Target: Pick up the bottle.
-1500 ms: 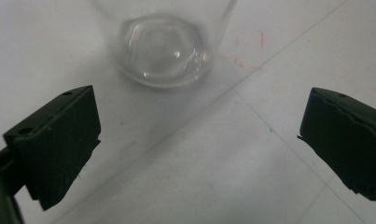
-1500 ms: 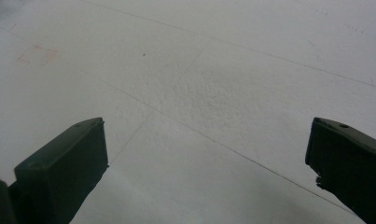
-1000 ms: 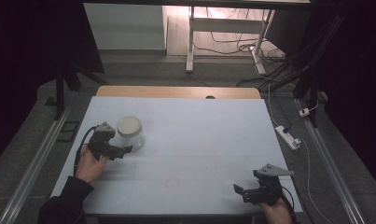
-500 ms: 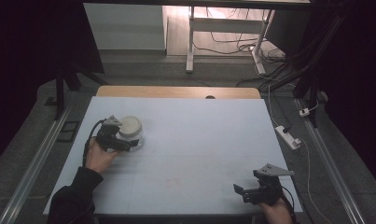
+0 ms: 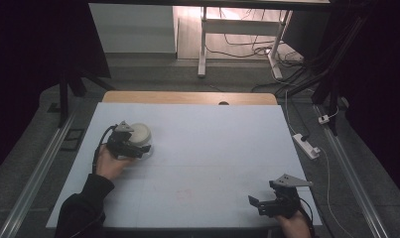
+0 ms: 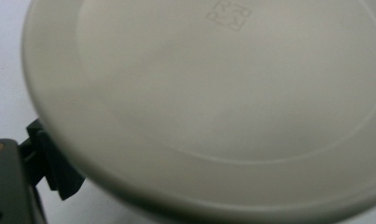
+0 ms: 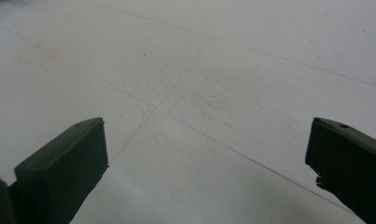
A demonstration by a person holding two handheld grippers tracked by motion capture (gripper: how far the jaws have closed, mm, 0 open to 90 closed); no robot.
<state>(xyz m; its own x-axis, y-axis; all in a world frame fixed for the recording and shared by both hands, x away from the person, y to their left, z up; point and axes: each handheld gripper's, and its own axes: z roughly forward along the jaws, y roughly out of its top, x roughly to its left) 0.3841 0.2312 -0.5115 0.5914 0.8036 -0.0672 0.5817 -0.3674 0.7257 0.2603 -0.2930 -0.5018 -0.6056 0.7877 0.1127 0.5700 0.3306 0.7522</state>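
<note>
White table (image 5: 202,148) — left gripper (image 5: 138,148) straddles the lidded tub (image 5: 141,134) (grip unclear); right gripper (image 5: 259,203) spread.

Left gripper view: the pale lid (image 6: 223,93) is blurred, cut off at the top, right and bottom edges, and hides the right-hand finger entirely; only the tip of one finger (image 6: 50,168) shows beneath its rim. Whether the jaws touch the container under that lid cannot be told.
</note>
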